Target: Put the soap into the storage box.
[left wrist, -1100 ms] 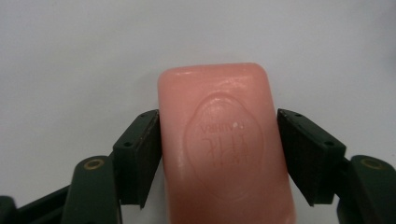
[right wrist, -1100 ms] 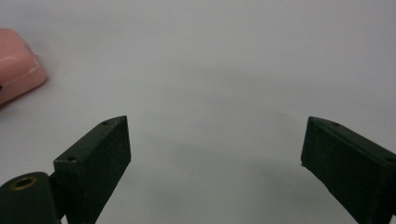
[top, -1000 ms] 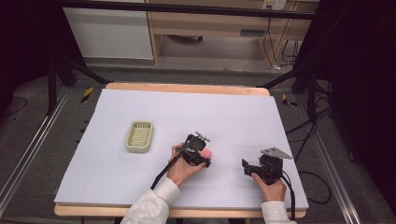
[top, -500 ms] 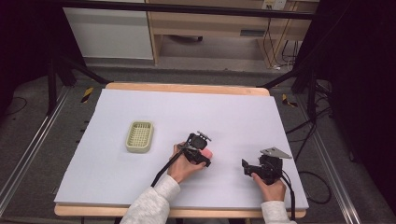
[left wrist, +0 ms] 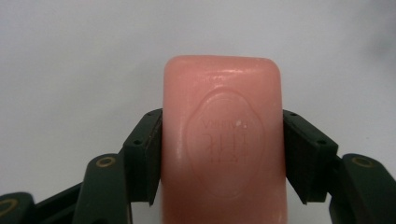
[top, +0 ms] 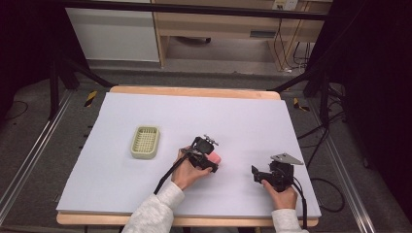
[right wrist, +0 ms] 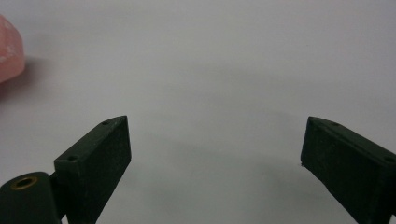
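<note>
A pink bar of soap point(left wrist: 223, 140) with an embossed oval stamp lies on the white table top. My left gripper point(left wrist: 223, 116) is shut on it, and the black pads point(left wrist: 148, 154) press on its two long sides. The jaws have just been closing with the soap between them. In the high view the left gripper point(top: 212, 163) sits near the table's middle, and the soap point(top: 215, 158) pokes out on its right. My right gripper point(top: 255, 172) rests open at the front right, its jaws point(right wrist: 215, 144) wide apart over bare table. The soap's corner point(right wrist: 9, 46) lies at its far left.
A pale green slotted soap dish point(top: 145, 142) stands left of the left hand. The white table top point(top: 243, 121) stretches away behind both hands. Cables trail from the grippers toward the front edge. Beyond the table are dark stands and a wooden cabinet.
The left hand has shifted very slightly at the soap. The right hand has kept still.
</note>
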Available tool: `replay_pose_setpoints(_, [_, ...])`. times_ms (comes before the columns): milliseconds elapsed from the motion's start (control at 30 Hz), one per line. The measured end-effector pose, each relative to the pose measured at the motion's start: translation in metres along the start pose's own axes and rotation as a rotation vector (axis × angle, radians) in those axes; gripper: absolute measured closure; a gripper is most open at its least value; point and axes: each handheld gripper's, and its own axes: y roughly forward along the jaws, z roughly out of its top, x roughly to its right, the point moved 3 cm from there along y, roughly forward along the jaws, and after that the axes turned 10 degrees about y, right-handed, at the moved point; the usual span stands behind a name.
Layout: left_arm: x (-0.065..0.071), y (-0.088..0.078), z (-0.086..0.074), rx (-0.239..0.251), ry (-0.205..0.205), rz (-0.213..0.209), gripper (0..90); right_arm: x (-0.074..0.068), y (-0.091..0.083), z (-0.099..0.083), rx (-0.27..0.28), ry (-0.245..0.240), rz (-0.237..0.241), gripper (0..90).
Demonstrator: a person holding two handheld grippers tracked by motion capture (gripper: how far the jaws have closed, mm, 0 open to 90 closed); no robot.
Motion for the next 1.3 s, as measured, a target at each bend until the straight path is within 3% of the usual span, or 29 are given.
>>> replay_pose_setpoints(167, [-0.002, -0.023, -0.003, 0.033, 0.024, 0.018, 37.3, 0.000, -0.001, 0.000, 0.001, 0.006, 0.002, 8.8])
replay_pose_setpoints(400, [-0.011, -0.044, -0.011, 0.071, 0.013, 0.039, 37.2, 0.000, -0.001, 0.000, 0.010, 0.005, 0.001, 8.8])
replay_pose_setpoints(767, [-0.047, -0.080, -0.037, 0.114, -0.060, 0.110, 37.2, 0.000, -0.001, 0.000, 0.011, -0.002, -0.004, 8.8])
replay_pose_setpoints(1300, [-0.091, -0.108, -0.058, 0.144, -0.169, 0.188, 37.2, 0.000, -0.001, 0.000, 0.011, -0.002, -0.002, 8.8])
